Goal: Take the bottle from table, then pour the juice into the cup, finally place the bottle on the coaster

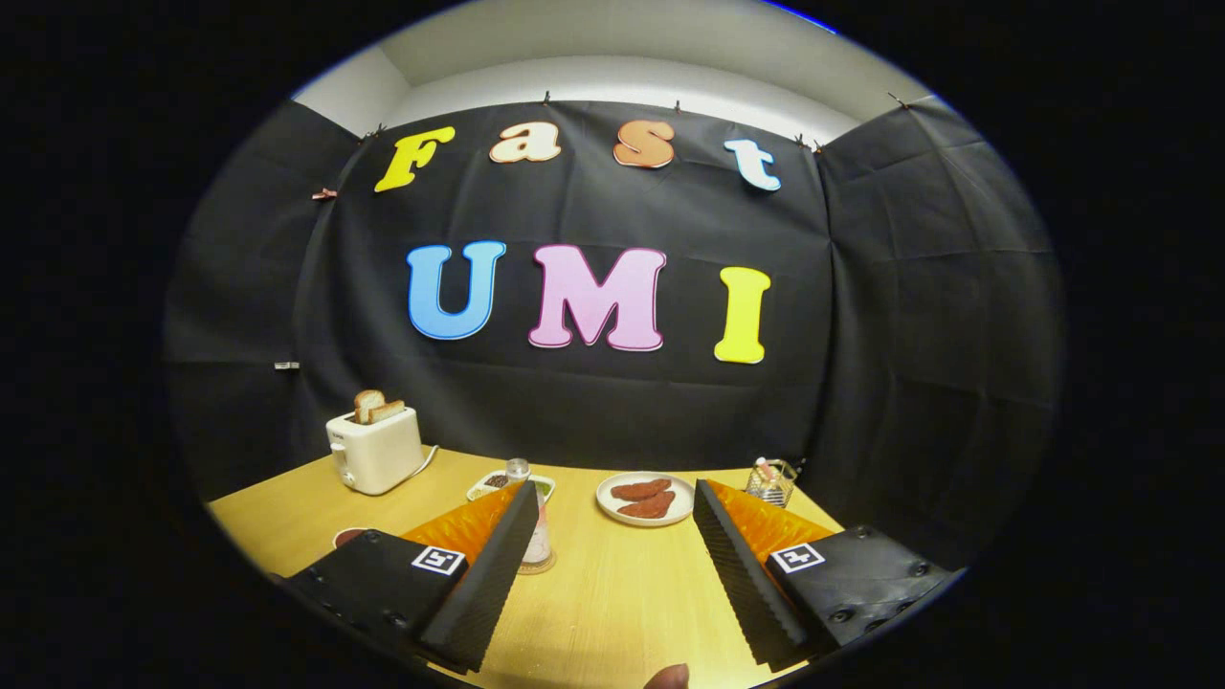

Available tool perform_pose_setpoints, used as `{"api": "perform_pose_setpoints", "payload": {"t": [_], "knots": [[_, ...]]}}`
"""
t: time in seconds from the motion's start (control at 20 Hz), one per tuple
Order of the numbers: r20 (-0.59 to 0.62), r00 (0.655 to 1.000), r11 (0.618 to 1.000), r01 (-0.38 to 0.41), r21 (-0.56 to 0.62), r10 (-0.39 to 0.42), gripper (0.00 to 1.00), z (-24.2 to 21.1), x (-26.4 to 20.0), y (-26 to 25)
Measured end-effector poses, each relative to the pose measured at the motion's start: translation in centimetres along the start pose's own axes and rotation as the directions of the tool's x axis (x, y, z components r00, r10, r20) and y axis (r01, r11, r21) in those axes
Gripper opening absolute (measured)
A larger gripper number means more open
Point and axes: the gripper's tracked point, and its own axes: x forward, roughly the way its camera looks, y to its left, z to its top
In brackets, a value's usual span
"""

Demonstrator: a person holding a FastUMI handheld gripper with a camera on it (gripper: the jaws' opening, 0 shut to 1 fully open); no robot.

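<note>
Between the two fingers, bare wooden table [612, 584] and nothing gripped: gripper [612, 498] spread wide, jaws well apart, holding nothing. Just beside the left finger's tip, partly hidden behind it, a small clear bottle [536, 522] with a pale cap, standing upright on a round coaster [542, 566] whose rim peeks out at the bottle's foot. Not between the fingers but off to their left side, close against the left finger's inner edge; touching or not cannot be told. Left of the left finger, low by its body, a dark round rim, perhaps the cup [346, 536], mostly hidden.

Held low over the table and level, pointing toward the booth's back wall, fingers tilted slightly down at the tabletop. At the near table edge below the fingers, a fingertip [667, 677] of the person just showing.

Beyond the fingertips, a white plate [612, 490] with two reddish-brown slices of meat [647, 498]. Behind the bottle, a small dish [477, 493] with dark and green contents. Farther left, a cream toaster [375, 450] with two slices of toast [378, 407] standing in its slots. Beyond the right finger, a small wire basket [773, 483] near the wall.
</note>
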Motion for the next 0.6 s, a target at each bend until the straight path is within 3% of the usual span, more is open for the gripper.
{"api": "perform_pose_setpoints", "payload": {"t": [0.35,0.6], "knots": [[0.05,0.998,0.999,0.049,-0.017,-0.048,0.97,6.4,-2.9,-3.3],[0.073,0.995,0.996,0.074,-0.05,-0.07,0.97,8.1,-4.9,-4.7]]}}
